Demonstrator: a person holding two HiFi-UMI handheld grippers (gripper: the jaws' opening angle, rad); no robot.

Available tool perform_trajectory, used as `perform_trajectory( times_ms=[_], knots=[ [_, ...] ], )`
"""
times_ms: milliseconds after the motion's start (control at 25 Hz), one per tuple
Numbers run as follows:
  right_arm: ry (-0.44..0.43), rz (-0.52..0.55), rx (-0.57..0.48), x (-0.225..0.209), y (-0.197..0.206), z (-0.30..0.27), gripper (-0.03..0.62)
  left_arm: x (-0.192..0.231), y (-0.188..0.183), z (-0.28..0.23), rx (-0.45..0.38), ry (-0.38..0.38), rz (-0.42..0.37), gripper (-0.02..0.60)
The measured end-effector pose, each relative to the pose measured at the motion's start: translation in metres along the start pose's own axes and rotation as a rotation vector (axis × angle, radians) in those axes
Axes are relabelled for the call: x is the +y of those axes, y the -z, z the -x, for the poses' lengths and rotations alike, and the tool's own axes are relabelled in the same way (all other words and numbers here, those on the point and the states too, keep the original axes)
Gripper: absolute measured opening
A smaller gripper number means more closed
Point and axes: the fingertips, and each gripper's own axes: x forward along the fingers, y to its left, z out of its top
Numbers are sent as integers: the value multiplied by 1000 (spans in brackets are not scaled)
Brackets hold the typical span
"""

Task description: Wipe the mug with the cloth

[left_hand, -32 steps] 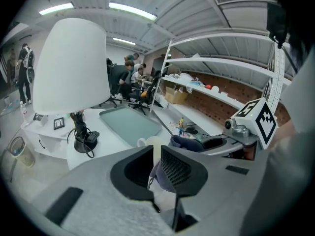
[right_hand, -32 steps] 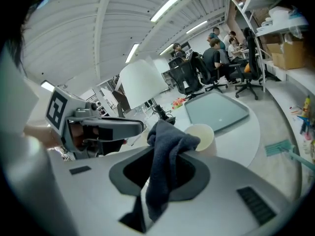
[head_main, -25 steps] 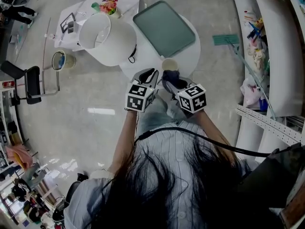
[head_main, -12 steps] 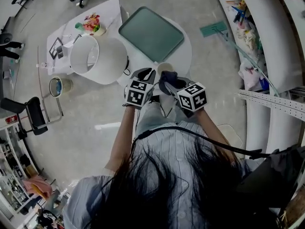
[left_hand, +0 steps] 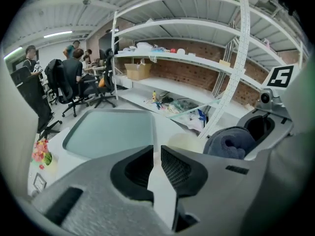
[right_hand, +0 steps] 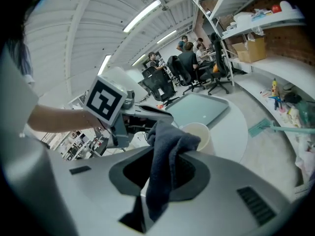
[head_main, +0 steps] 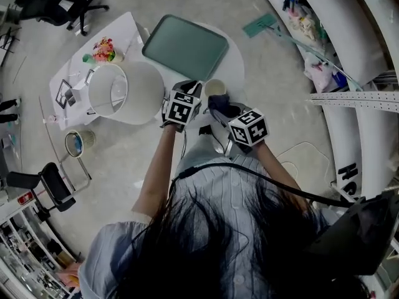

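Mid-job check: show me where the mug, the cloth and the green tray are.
mug (head_main: 215,89): head view, on its open top.
cloth (right_hand: 167,156): right gripper view, on the hanging dark fold.
green tray (head_main: 185,47): head view, on its bare middle.

Over the last second I note that the left gripper (head_main: 194,88) has closed in on the mug (head_main: 215,89); its tip, earlier apart from the rim, now stands just beside the mug's left side. The right gripper (head_main: 219,106) has drawn up too, so the bunched cloth (head_main: 217,99) now sits right at the mug's near edge. The head view has swung, and the green tray (head_main: 185,45) now shows ahead and left of both grippers rather than ahead and right.
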Motion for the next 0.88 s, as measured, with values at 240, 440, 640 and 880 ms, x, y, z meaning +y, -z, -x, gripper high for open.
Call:
perform_trajectory(
  times_ms=[240,440,640,880],
  knots=[
    [52,-5,17,10,18,-16,86,9,-8,-25,15,17,25,41],
    [88,37,61,8,33,-37,86,12,-5,-43,38,51,23,41],
    [94,63,107,8,39,-58,86,10,0,-50,53,97,82,41],
    [139,28,111,-3,37,-76,86,7,6,-48,69,113,112,41]
  ],
)
